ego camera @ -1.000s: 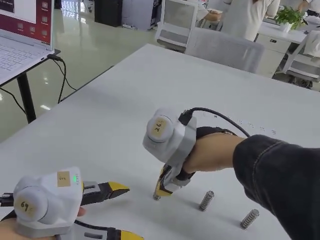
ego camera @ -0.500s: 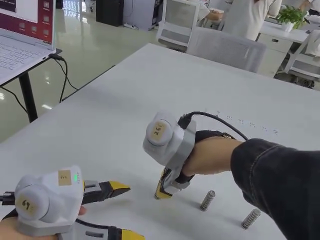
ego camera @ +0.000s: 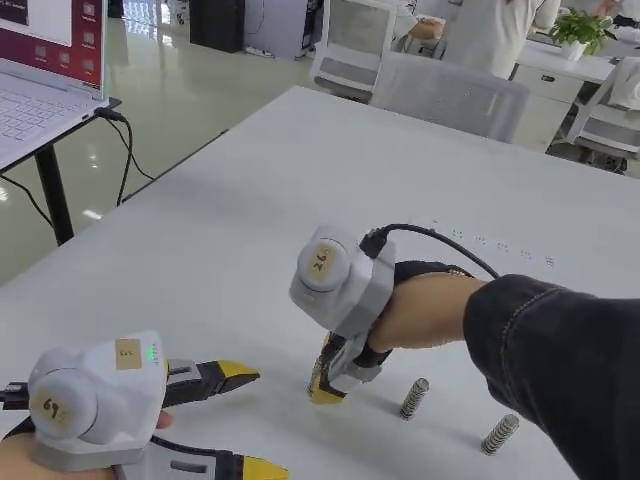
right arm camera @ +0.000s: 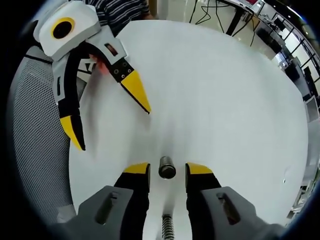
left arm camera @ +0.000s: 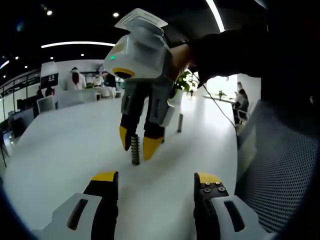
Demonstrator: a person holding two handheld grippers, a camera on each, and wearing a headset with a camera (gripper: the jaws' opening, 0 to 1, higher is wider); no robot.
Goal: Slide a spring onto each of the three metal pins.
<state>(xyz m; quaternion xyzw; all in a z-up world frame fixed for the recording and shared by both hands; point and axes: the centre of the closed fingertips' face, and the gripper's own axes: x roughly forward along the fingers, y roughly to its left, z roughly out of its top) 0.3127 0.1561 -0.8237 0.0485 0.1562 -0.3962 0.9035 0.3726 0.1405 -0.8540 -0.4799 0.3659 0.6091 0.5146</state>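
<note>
Your right gripper [left arm camera: 138,144] holds its jaws apart around the upright spring [right arm camera: 167,167], not clamping; your left gripper [left arm camera: 156,177], also apart, faces it nearby.

Right claw [right arm camera: 168,169] straddles spring [right arm camera: 167,166], seen end-on, slim gaps either side. Left claw [right arm camera: 114,129] splayed wide over white worktop [right arm camera: 225,100].
</note>
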